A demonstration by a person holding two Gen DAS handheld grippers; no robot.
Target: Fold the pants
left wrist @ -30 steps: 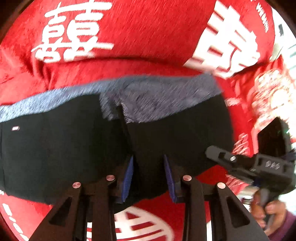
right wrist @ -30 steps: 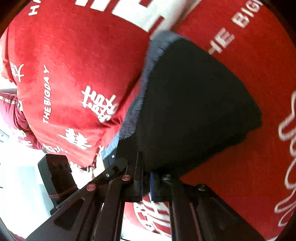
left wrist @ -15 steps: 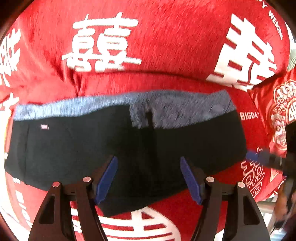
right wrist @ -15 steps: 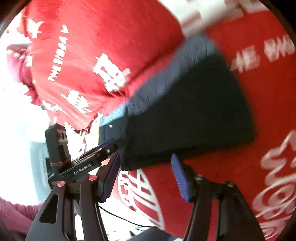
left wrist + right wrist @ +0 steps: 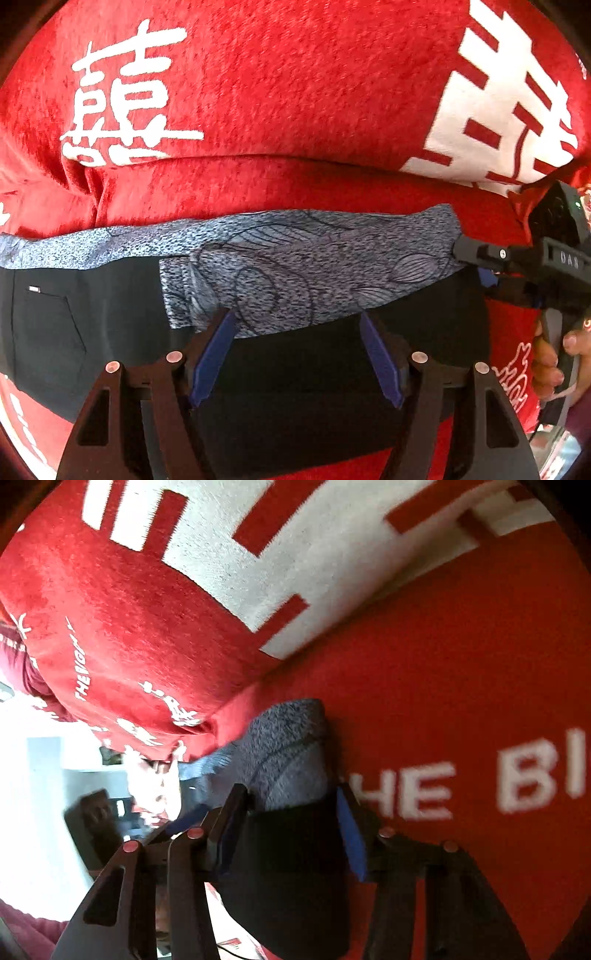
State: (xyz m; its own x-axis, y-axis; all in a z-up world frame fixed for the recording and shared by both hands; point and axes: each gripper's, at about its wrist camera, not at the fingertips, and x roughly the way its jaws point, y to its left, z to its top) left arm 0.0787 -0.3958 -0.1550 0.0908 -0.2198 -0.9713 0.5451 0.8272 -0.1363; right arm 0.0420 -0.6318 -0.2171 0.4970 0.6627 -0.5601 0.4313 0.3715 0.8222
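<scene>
Both grippers are standing open over the pants. Seen from the left wrist camera, the left gripper (image 5: pixel 297 354) is spreading its blue-padded fingers (image 5: pixel 212 356) wide above the black fabric, gripping nothing, with the grey patterned waistband (image 5: pixel 295 266) lying just past the fingertips. The pants (image 5: pixel 92 332) are lying across a red blanket (image 5: pixel 295 92) printed with large white characters; the black cloth is stretching from the left edge of the view to the right, with the waistband along its far edge and part of that band folded over onto the black. A small pale label (image 5: pixel 34 289) is showing near the left end of the pants. At the right edge of this view, the right gripper (image 5: pixel 480 258) is reaching in at the right end of the waistband, and a hand (image 5: pixel 554 354) is wrapping around its handle.

Seen from the right wrist camera, the right gripper (image 5: pixel 288 830) is also holding its fingers apart, with the end of the pants (image 5: pixel 291 867) sitting between them, black cloth nearest and grey waistband (image 5: pixel 288 746) beyond. I cannot tell whether either pad is touching the cloth. White lettering (image 5: pixel 480 782) is showing on the blanket (image 5: pixel 443 664) just to the right, and the other gripper (image 5: pixel 177 827) is showing blurred at the lower left.
</scene>
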